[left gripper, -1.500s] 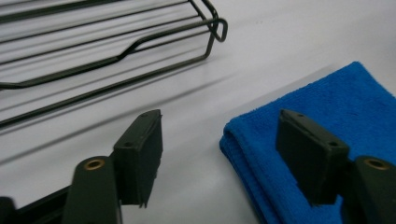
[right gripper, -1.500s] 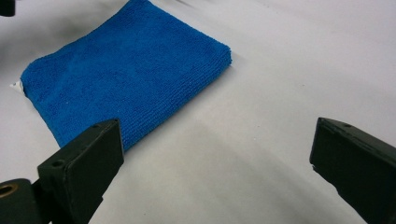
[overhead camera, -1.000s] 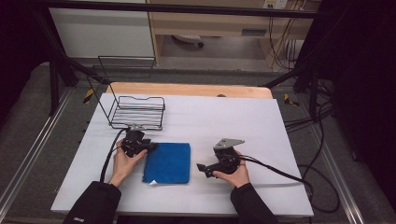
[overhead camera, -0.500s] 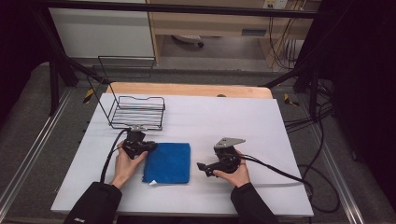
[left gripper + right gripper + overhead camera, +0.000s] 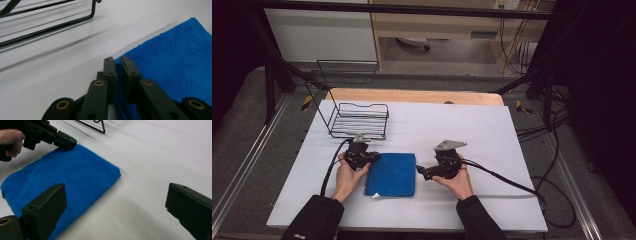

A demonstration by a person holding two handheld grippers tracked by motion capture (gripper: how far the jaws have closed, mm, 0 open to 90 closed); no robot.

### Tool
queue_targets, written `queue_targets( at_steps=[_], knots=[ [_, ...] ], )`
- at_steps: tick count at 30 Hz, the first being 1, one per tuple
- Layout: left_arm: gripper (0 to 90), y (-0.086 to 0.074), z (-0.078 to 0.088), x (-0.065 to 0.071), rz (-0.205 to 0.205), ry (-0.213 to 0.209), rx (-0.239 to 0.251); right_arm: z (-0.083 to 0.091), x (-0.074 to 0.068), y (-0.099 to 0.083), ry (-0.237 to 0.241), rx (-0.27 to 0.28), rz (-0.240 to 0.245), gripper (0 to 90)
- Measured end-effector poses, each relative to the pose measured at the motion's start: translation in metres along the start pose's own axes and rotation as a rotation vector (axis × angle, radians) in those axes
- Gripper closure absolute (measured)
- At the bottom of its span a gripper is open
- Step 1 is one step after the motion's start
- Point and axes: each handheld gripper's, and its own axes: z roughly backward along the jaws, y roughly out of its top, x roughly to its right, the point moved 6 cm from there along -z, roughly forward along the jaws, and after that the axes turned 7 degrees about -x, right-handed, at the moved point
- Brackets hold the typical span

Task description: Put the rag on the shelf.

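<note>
One folded blue cloth lay flat on the white desk, near the front edge and between your two hands. Your left tongs had just been closing, and they pinched the cloth's far left corner: in the left gripper view a thin edge of blue pile sat between the two black jaws, which stood almost together. From the high view the same tongs met the cloth at that corner, your left hand resting on the desk behind them.

Your right tongs stood wide apart with nothing between them, hovering low just beside the cloth's right edge; whether one jaw brushed the pile, I could not quite tell from that angle. In the high view they pointed toward the cloth from the right, held by your right hand.

Beyond the cloth, toward the far left of the desk, stood a black wire basket, well apart from the right tongs and near the left ones.
</note>
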Motion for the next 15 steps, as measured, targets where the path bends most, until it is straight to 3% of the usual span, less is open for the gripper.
queue_targets(
  at_steps=[8,15],
  knots=[
    [82.5,0.000,0.000,0.000,-0.018,0.000,0.004,-0.021,0.002,0.022,-0.011,0.019,-0.065,15.8],
    [82.5,0.000,0.000,0.000,-0.021,-0.006,0.006,-0.051,0.002,0.025,-0.017,-0.049,-0.078,31.2]
  ],
)
